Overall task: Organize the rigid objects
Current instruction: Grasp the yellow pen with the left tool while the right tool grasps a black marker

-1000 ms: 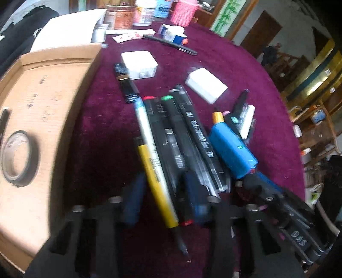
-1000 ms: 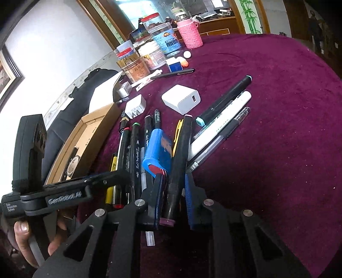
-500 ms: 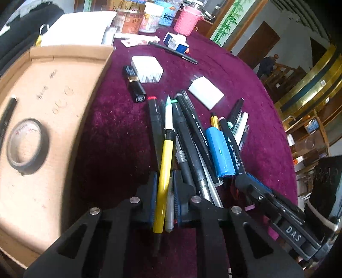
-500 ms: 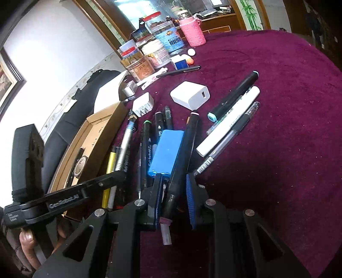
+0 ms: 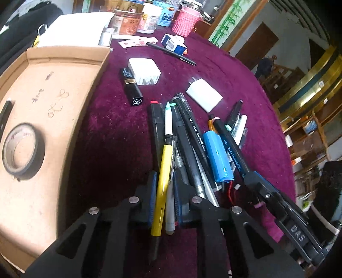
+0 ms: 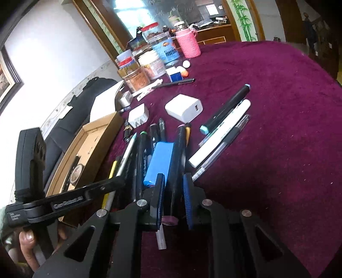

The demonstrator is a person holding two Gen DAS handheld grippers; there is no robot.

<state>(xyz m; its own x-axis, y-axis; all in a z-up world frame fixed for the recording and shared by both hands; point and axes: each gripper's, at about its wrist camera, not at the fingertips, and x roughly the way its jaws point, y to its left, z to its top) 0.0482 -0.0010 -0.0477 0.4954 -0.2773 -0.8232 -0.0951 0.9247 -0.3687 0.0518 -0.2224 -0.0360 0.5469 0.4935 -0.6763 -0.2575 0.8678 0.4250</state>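
Observation:
A pile of pens and markers lies on the purple tablecloth (image 5: 111, 132). My left gripper (image 5: 164, 192) is shut on a yellow pen (image 5: 162, 181) and a grey-white pen (image 5: 169, 201) beside it. My right gripper (image 6: 173, 192) is shut on a black marker with a pink end (image 6: 178, 162); it shows at the right of the left wrist view (image 5: 232, 151). A blue battery pack (image 5: 217, 158) lies between the two held groups, also in the right wrist view (image 6: 159, 162). A cardboard box (image 5: 42, 111) holding a tape roll (image 5: 20, 151) stands at the left.
A lipstick (image 5: 131, 86), two white chargers (image 5: 144, 71) (image 5: 204, 97) and a black pen (image 5: 171, 53) lie beyond the pile. Jars and a pink cup (image 5: 186, 20) stand at the far edge. Three more pens (image 6: 224, 126) lie right of the pile.
My left gripper closed on the yellow and grey-white pens and drew them clear of the pile's left side. My right gripper stayed on the black marker, shifting slightly.

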